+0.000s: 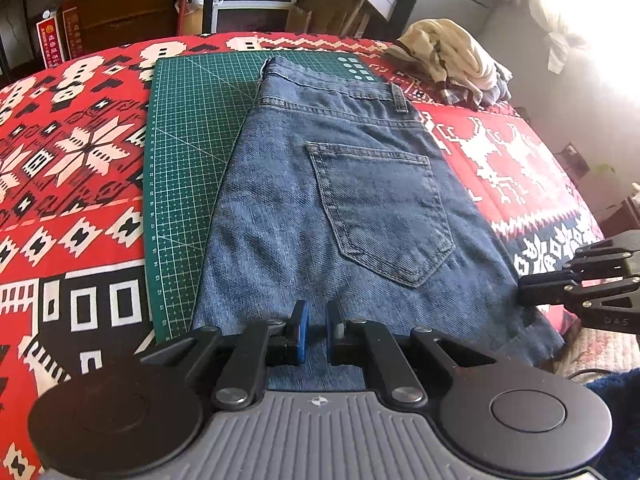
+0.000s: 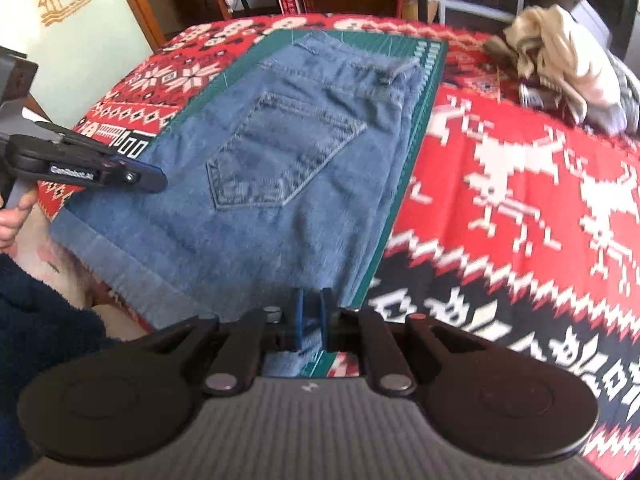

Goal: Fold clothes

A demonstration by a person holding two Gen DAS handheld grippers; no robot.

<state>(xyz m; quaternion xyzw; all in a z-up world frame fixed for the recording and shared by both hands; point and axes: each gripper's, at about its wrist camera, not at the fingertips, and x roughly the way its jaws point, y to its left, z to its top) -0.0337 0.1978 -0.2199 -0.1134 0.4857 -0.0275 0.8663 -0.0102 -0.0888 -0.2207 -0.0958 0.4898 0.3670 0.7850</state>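
Observation:
Blue jeans point(image 1: 328, 200), folded with a back pocket facing up, lie flat on a green cutting mat point(image 1: 188, 152). My left gripper point(image 1: 317, 334) hovers over their near edge. Its blue pads stand a narrow gap apart with nothing pinched between them. My right gripper point(image 2: 310, 322) sits low over the near right edge of the jeans point(image 2: 280, 184), where denim meets the mat point(image 2: 404, 184). Its pads are also slightly apart and grip nothing. Each gripper appears in the other's view: the right gripper point(image 1: 524, 294) by the jeans' right side, the left gripper point(image 2: 158, 179) above their left part.
A red, white and black patterned cloth point(image 1: 72, 168) covers the table. A heap of cream and plaid clothes point(image 1: 452, 68) lies at the far right corner. A hand point(image 2: 12, 216) and a dark fleece sleeve point(image 2: 36, 312) are at the near left. Shelves and boxes stand behind the table.

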